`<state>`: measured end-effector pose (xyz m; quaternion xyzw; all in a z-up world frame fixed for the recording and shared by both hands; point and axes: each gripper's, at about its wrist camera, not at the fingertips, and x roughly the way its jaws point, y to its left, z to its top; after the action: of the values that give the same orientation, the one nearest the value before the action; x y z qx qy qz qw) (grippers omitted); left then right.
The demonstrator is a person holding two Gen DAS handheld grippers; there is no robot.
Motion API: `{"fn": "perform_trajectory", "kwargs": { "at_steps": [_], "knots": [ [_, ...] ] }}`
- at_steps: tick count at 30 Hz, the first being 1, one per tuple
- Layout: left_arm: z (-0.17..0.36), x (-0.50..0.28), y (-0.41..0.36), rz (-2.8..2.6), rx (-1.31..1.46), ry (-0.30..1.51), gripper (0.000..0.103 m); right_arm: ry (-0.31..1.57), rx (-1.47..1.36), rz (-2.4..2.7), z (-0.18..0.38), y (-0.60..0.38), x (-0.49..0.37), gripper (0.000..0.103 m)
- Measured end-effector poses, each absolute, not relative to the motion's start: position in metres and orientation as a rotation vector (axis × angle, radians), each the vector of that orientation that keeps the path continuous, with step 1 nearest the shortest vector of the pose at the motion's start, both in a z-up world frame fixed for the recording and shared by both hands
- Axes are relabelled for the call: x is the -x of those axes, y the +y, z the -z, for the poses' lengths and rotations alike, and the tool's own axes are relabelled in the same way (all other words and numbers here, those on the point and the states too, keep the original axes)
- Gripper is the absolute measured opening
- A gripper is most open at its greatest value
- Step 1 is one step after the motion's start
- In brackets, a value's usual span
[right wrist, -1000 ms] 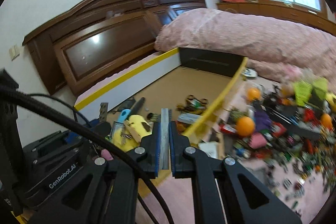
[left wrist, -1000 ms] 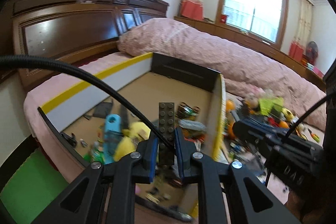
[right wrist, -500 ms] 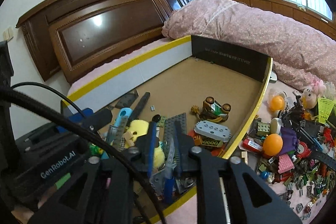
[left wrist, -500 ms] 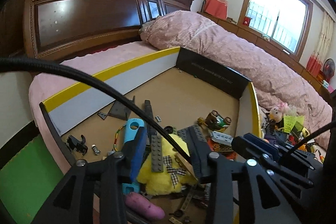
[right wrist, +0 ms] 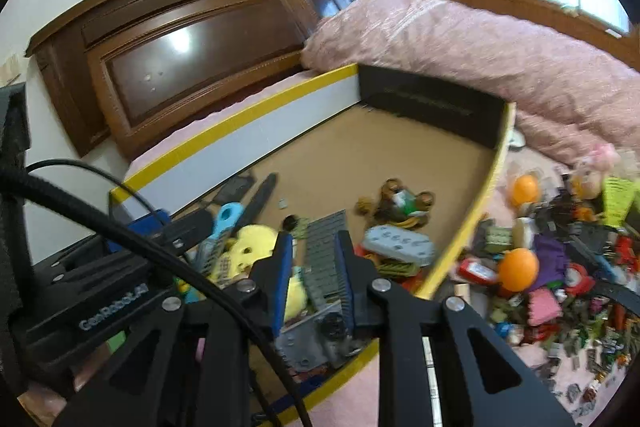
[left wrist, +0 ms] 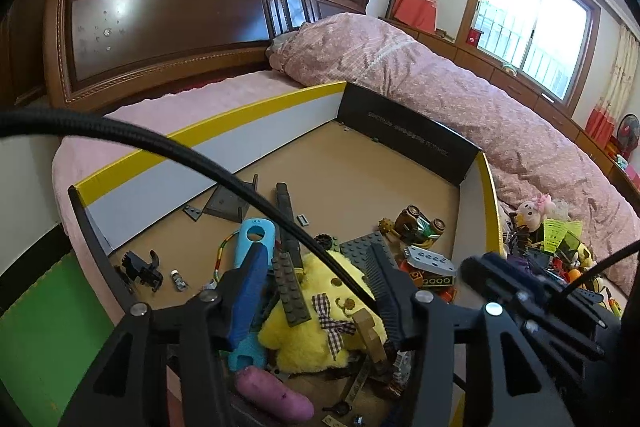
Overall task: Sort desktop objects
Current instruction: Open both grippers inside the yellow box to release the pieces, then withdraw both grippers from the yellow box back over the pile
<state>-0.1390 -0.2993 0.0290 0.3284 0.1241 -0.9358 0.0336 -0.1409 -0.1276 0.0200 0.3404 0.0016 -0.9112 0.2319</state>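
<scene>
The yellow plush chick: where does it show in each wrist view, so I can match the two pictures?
Left wrist: the yellow plush chick lies low at centre, between the spread fingers of the left gripper, a dark brick lying across it.
Right wrist: it is left of centre, just left of the right gripper, partly hidden.
Shared landmark: the light blue toy handle beside it.

We see a fluffy yellow chick toy (left wrist: pixel 316 323) with a brown and white checked bow (left wrist: pixel 332 323). A dark grey brick (left wrist: pixel 290 289) lies on it. The box (left wrist: pixel 224 131) has a yellow rim, grey-white wall and brown floor. A light blue case (left wrist: pixel 256 239) lies there. 2 orange balls (right wrist: pixel 518 269) sit outside.
</scene>
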Motion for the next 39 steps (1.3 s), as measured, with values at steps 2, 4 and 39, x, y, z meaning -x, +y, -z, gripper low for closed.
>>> {"fn": "perform_trajectory", "kwargs": {
  "at_steps": [2, 4, 39],
  "knots": [
    [-0.030, 0.135, -0.299, 2.888, -1.006, 0.380, 0.052, 0.025, -0.866, 2.617, -0.023, -0.122, 0.133, 0.037],
    [-0.032, 0.131, -0.296, 2.897, -1.002, 0.369, 0.052, -0.003, -0.825, 2.642, -0.022, -0.117, 0.128, 0.040],
    [-0.052, 0.065, -0.105, 3.190, -1.150, 0.613, 0.052, -0.408, -0.819, 2.668, -0.009, 0.048, -0.071, 0.040]
  ]
}}
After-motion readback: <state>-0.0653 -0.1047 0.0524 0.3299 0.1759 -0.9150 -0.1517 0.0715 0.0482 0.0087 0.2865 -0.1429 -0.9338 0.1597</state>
